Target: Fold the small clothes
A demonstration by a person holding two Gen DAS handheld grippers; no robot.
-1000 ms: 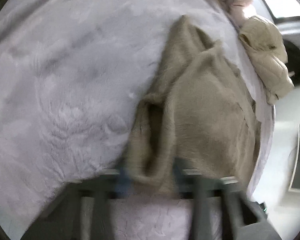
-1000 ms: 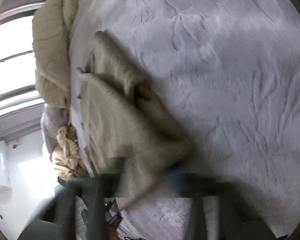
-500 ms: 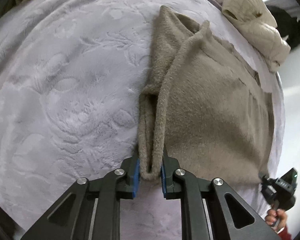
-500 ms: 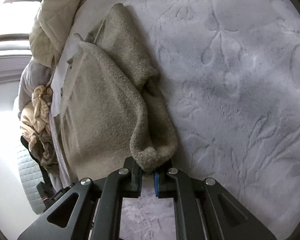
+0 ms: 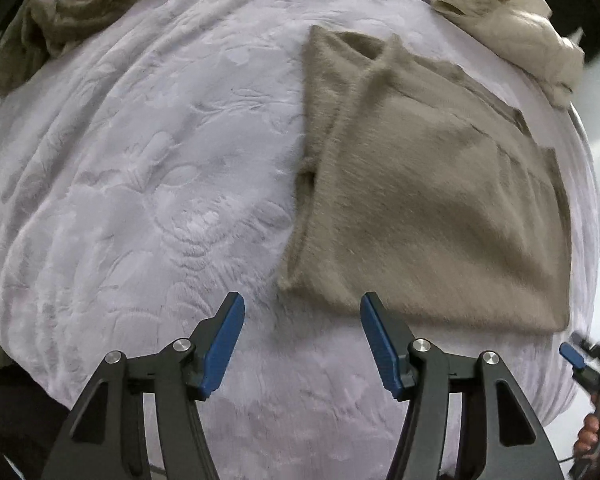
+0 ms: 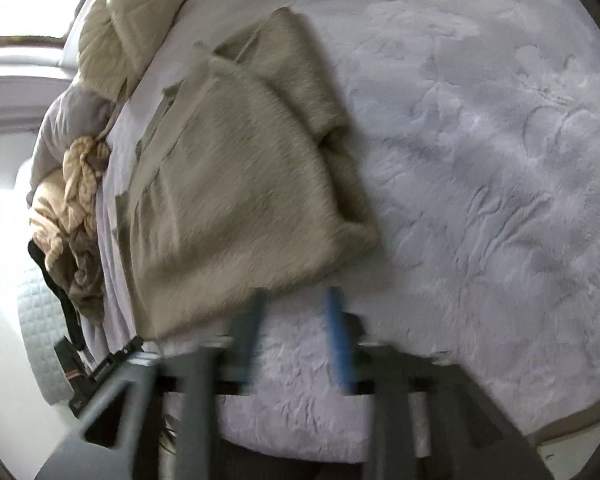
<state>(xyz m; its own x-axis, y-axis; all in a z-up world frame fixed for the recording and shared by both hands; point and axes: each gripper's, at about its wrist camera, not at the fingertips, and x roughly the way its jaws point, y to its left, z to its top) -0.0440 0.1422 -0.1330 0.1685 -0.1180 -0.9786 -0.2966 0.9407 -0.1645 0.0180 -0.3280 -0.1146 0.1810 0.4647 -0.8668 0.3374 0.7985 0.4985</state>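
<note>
On bed: tan sweater (image 5: 432, 208) lies flat on lilac blanket (image 5: 140, 200), near its edge, part-folded.
Long axis: runs away from both cams, near hem closest.
L hand-held gripper (image 5: 302, 344): jaws wide, empty; hem corner just ahead, slightly right.
R hand-held gripper (image 6: 296, 340): blurred, jaws apart, empty; sweater ahead-left.
Nearer: about equal, can't tell.

Lavender blanket (image 5: 140, 200), cream jacket (image 5: 512, 24)

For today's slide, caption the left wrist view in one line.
Left gripper open above the blanket, the folded beige sweater lying released just ahead.
</note>
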